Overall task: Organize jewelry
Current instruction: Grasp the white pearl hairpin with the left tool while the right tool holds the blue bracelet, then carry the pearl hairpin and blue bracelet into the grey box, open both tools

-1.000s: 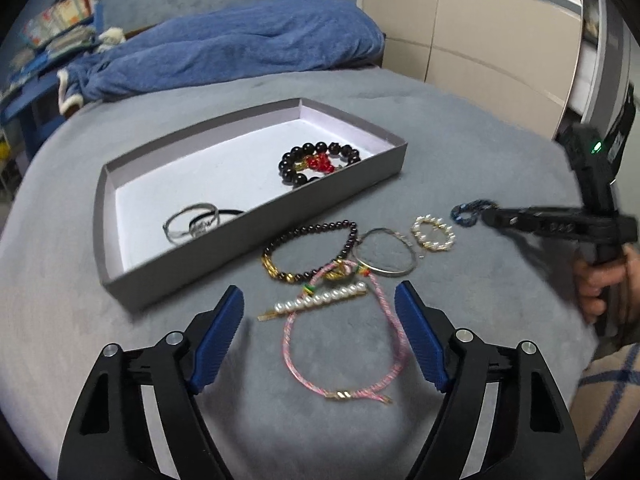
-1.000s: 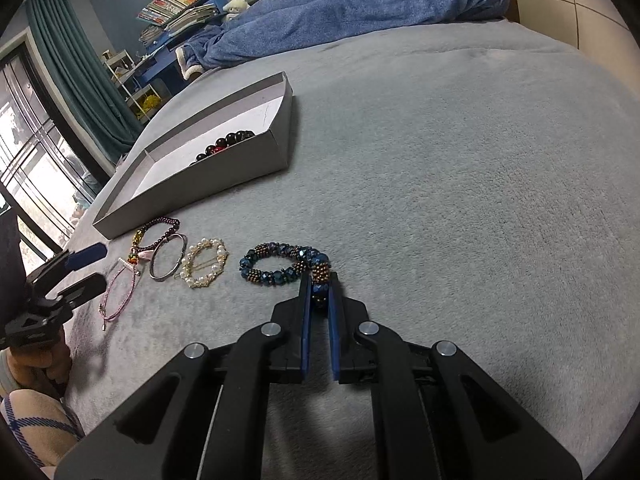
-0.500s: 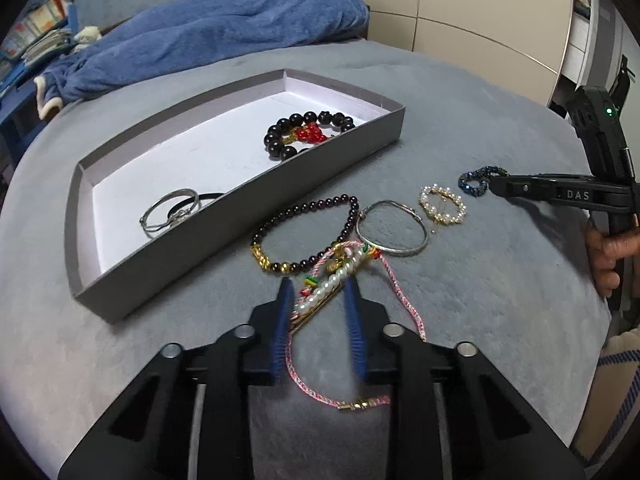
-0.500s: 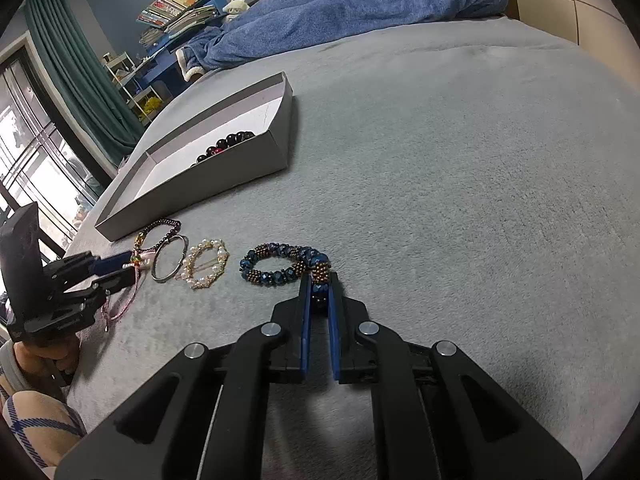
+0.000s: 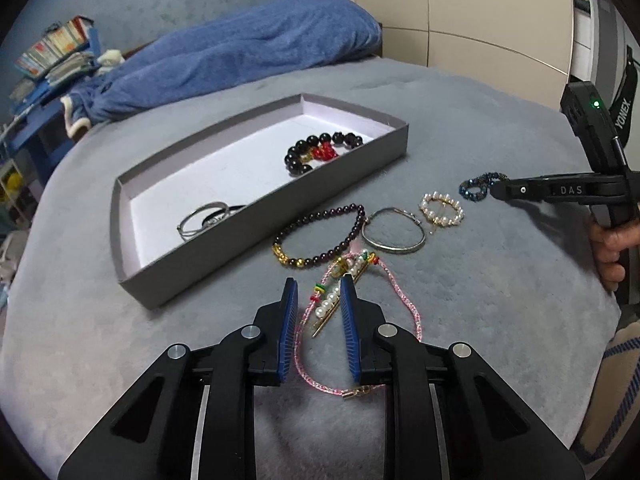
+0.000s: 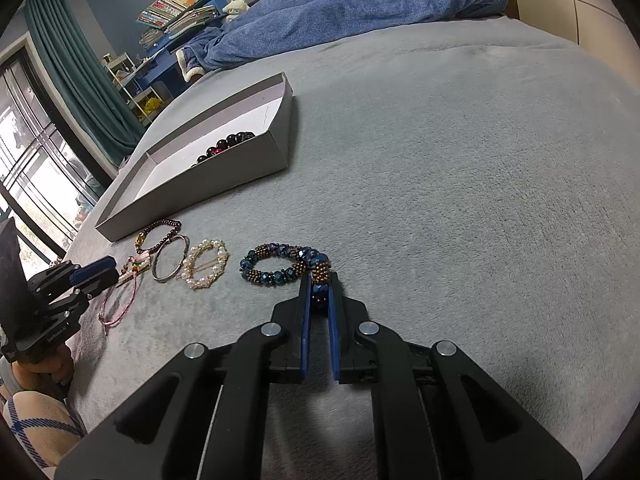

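A grey tray (image 5: 256, 204) on the bed holds a black-and-red bead bracelet (image 5: 320, 152) and silver bangles (image 5: 204, 218). In front of it lie a dark bead bracelet (image 5: 320, 236), a silver bangle (image 5: 394, 230), a pearl ring bracelet (image 5: 442, 210), a pink cord bracelet (image 5: 400, 300) and a pearl hair clip (image 5: 340, 290). My left gripper (image 5: 318, 286) has narrowed around the pearl clip; contact is unclear. My right gripper (image 6: 319, 284) is shut on a blue-and-bronze beaded bracelet (image 6: 280, 264), which rests on the bedcover.
A blue blanket (image 5: 240, 56) lies behind the tray. A shelf with books (image 6: 176, 8) and a green curtain (image 6: 72, 64) stand past the bed's far left. Cabinets (image 5: 480, 16) stand at the back right. The tray also shows in the right wrist view (image 6: 224, 176).
My left gripper moved forward over the pearl clip and its jaws closed from wide open to a narrow gap around it. My right gripper stayed shut on the blue bracelet.
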The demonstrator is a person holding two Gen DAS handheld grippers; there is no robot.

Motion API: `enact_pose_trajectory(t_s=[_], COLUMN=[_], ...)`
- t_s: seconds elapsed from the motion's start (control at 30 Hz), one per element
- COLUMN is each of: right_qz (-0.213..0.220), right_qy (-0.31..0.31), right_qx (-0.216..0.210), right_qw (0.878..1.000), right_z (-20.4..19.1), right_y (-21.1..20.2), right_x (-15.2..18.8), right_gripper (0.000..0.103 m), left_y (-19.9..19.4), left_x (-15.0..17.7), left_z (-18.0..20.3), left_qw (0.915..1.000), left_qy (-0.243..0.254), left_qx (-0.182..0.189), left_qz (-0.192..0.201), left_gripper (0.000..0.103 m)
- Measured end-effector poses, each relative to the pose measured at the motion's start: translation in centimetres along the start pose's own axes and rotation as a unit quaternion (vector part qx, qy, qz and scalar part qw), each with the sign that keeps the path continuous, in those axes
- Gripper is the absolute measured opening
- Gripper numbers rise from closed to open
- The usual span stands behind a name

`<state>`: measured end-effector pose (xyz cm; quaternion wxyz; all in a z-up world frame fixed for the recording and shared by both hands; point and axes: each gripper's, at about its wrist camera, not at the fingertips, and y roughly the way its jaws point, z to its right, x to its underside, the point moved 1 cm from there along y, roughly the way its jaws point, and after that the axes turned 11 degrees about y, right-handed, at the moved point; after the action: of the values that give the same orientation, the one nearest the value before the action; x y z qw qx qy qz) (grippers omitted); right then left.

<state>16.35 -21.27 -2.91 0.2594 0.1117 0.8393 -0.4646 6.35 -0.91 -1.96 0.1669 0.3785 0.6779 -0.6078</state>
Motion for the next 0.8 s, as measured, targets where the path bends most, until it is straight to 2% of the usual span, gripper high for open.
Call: enact_pose_trajectory(t_s=[0.17,0.3,0.53,0.77,0.8], right_qz=[0.000,0.000,-0.001,-0.001,-0.001], right_qy=[0.000,0.000,0.001,0.002,0.001], right_qx=[0.000,0.000,-0.001,-0.002,-0.002], right_qw=[1.000,1.000,1.000,1.000,1.000], right_z=[0.1,0.1,0.1,0.1,0.0], right_y=[0.0,0.0,0.0,0.0,0.0], right_x=[0.0,0.0,-0.1,-0.1,-0.1], right_gripper=[0.008,0.008,0.008,0.008,0.008], left_y=[-0.3,0.3,2.0,3.0,2.9], left_x=[-0.1,-0.2,-0.8,-0.7,-0.6], left_z=[0.6,1.2,0.4,0.7,0.7], left_qw=[0.9997,0.9988,0.9991,0.9976,0.9975], left_qy=[0.012,0.029,0.025,0.034,0.035], left_qx=[0.021,0.038,0.031,0.050,0.051], left_qz=[0.006,-0.003,-0.016,-0.035,-0.035], left_gripper=[0.023,0.023,0.023,0.023,0.020])
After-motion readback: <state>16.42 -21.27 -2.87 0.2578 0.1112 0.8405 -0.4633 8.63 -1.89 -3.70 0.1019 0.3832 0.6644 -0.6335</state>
